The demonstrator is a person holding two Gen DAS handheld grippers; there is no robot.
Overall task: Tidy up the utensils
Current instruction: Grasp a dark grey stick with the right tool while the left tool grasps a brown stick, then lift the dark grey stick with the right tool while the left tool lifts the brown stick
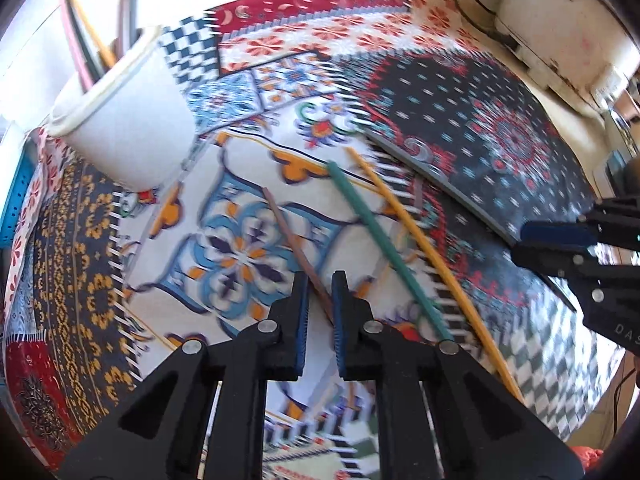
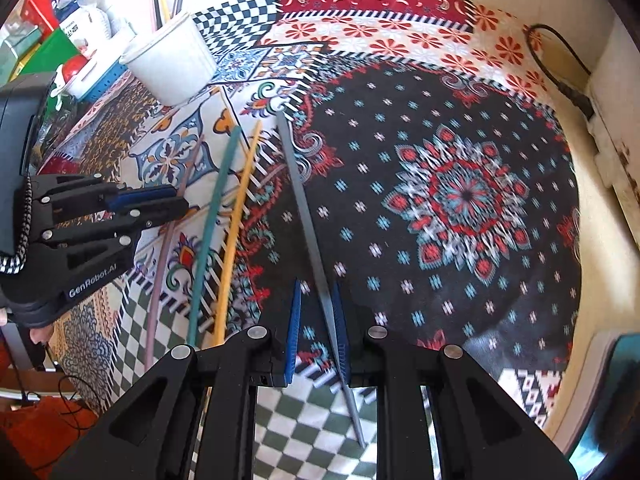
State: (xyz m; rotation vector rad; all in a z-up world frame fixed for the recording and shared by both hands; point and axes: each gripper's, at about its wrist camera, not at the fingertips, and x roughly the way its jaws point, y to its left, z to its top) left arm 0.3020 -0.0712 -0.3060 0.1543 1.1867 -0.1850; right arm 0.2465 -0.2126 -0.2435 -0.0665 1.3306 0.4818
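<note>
Left gripper (image 1: 320,304) jaws nearly shut around the brown-pink chopstick (image 1: 296,240), close to its near end; contact on the pads looks likely but I can't confirm it through the blur. Right gripper (image 2: 318,328) pinches the grey chopstick (image 2: 304,208) toward its near end, far end resting on the patterned cloth (image 2: 460,200). Sticks look light, stiff, smooth, so likely to pivot or slip in a two-pad pinch; a hold nearer mid-length would swing less. Loose count: four, grey, brown-pink, green (image 2: 212,216), yellow (image 2: 236,232), the last two lying side by side. One white cup (image 2: 172,60) at far left holds several more, number unclear.
</note>
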